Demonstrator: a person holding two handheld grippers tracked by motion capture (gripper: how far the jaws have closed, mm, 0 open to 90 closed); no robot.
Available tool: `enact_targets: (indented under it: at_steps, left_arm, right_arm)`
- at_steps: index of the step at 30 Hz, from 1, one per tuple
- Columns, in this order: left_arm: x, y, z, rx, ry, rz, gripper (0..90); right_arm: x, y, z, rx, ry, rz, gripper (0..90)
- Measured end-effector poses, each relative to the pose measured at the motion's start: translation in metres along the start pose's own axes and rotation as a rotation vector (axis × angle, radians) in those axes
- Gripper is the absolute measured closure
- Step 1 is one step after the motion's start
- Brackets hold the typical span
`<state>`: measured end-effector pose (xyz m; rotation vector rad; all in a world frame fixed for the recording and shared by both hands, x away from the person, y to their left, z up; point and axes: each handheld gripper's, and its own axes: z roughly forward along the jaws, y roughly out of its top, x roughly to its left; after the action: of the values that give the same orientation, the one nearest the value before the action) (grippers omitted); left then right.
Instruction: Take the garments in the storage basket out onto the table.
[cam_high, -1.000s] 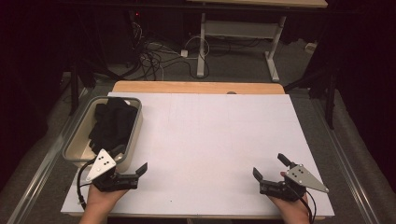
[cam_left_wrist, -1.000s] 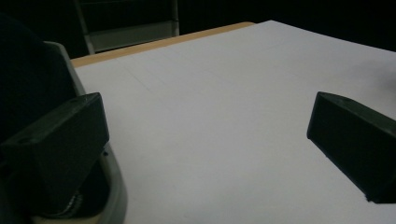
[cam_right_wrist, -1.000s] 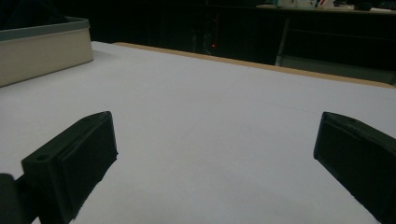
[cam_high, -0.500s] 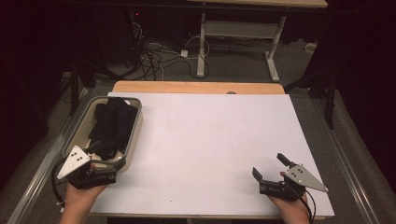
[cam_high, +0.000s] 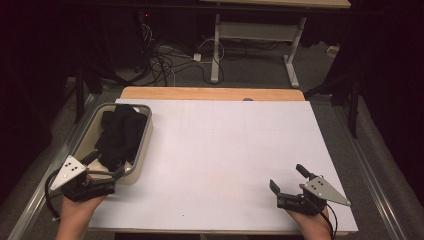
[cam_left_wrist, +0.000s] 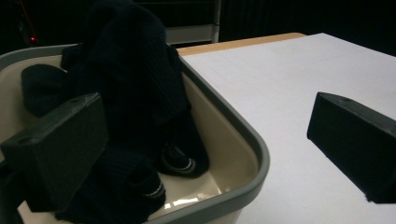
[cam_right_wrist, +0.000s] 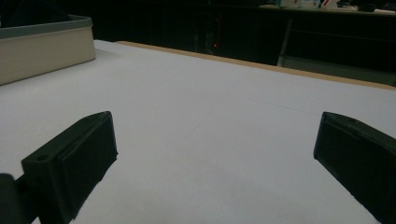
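Wide-spread, my left gripper (cam_high: 107, 169) straddles the near corner of the tub (cam_high: 142, 145), dark clothes (cam_high: 120, 132) heaped inside it; my right gripper (cam_high: 289, 179) gapes, well apart from the tub.

so there's one grey-rimmed tub (cam_high: 142, 145), one pile of dark socks (cam_high: 120, 135) inside it (can't count them separately), one white board (cam_high: 230, 160), and two grippers: left gripper (cam_high: 107, 172), right gripper (cam_high: 289, 179).
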<state>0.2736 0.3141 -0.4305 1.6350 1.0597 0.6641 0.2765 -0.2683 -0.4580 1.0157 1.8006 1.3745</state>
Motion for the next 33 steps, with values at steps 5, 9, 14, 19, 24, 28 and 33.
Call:
enact_targets:
  at_steps: [5,9,14,19,24,28,33]
  left_arm:
    - [0.007,-0.003,-0.001,0.0,0.016,-0.025,0.0]
    - [0.01,-0.005,-0.001,-0.01,0.015,-0.049,0.0]
    - [0.01,-0.009,0.003,-0.029,-0.022,-0.089,0.0]
    - [0.001,-0.003,0.01,-0.022,-0.042,-0.07,0.0]
    - [-0.008,0.003,0.017,-0.033,-0.063,-0.086,0.0]
    - [-0.011,0.012,0.019,-0.05,-0.046,-0.078,0.0]
    - [-0.013,0.023,0.019,-0.065,-0.041,-0.049,0.0]
  right_arm:
    - [0.002,0.0,0.001,0.002,0.003,-0.003,0.2]
    - [0.003,-0.001,0.002,0.012,0.008,-0.015,0.1]
    - [0.007,-0.004,0.006,0.016,0.022,-0.032,0.1]
    - [0.013,-0.007,0.015,0.067,0.045,-0.08,0.1]
    - [0.012,-0.013,0.015,0.064,0.044,-0.068,0.1]
    - [0.009,-0.011,0.011,0.044,0.05,-0.036,0.1]
    - [0.006,-0.008,0.006,0.035,0.049,-0.016,0.1]
